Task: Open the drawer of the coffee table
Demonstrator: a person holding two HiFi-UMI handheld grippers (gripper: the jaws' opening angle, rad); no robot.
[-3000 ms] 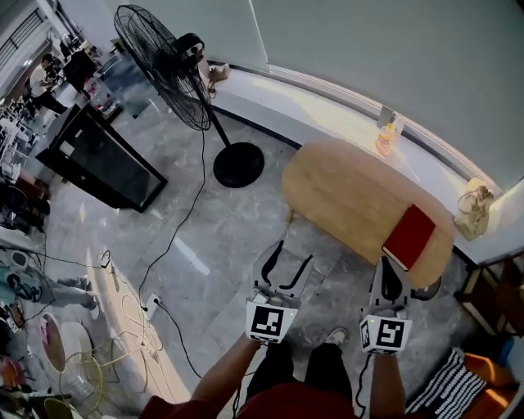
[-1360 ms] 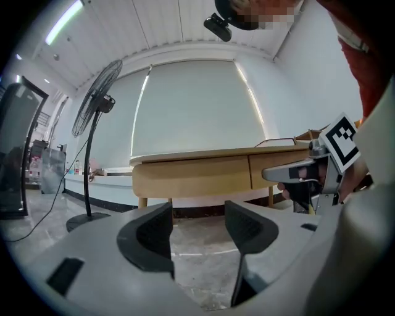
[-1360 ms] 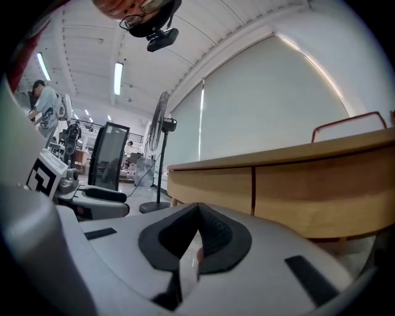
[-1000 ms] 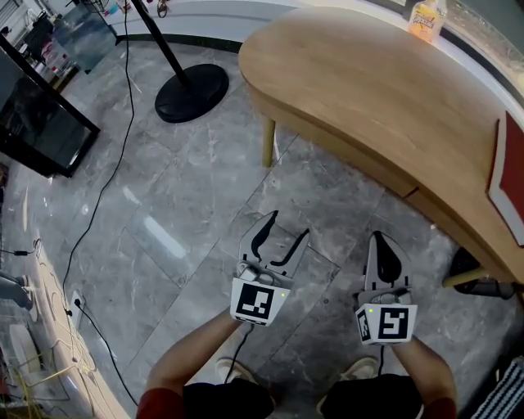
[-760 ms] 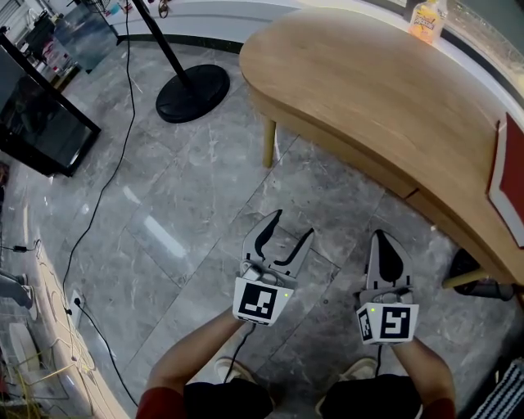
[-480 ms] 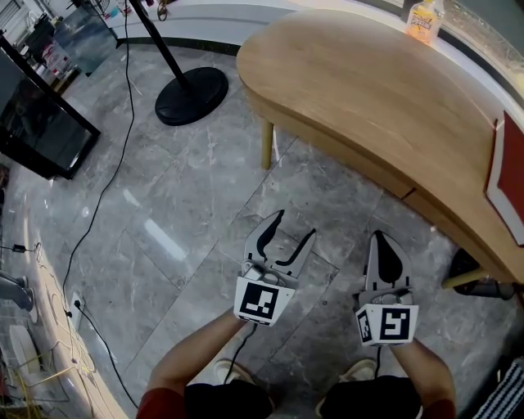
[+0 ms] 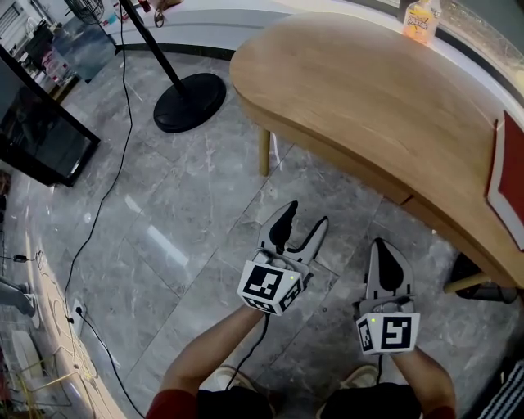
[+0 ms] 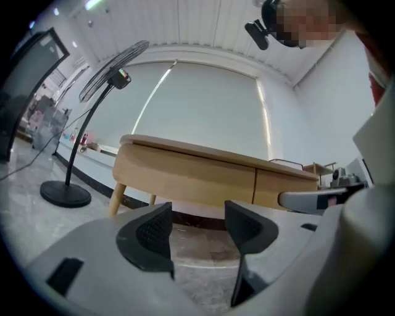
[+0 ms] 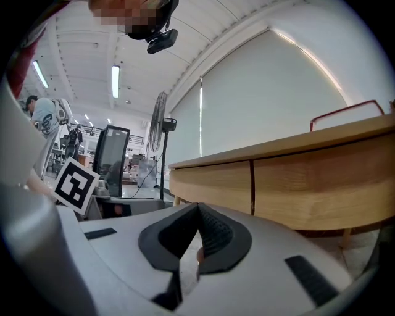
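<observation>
The wooden coffee table [image 7: 360,98] fills the upper right of the head view. Its drawer front [image 7: 442,223] runs along the near edge, right of a vertical seam, and looks shut. In the left gripper view the drawer front [image 8: 285,188] lies right of the seam, ahead of the jaws. My left gripper [image 7: 303,221] is open and empty, over the floor just short of the table edge. My right gripper [image 7: 383,250] is shut on nothing, also short of the table. The drawer front [image 9: 321,185] stands ahead of the shut right gripper [image 9: 197,231]. The left gripper [image 8: 197,228] holds nothing.
A red book [image 7: 506,176] and an orange bottle [image 7: 419,18] rest on the tabletop. A table leg [image 7: 264,153] stands left of my grippers. A fan's round base [image 7: 190,102] with a trailing cable and a black cabinet [image 7: 37,131] stand on the grey tiled floor at left.
My left gripper has moved forward and to the right, nearer the table edge, still open. The right gripper has barely moved and stays shut.
</observation>
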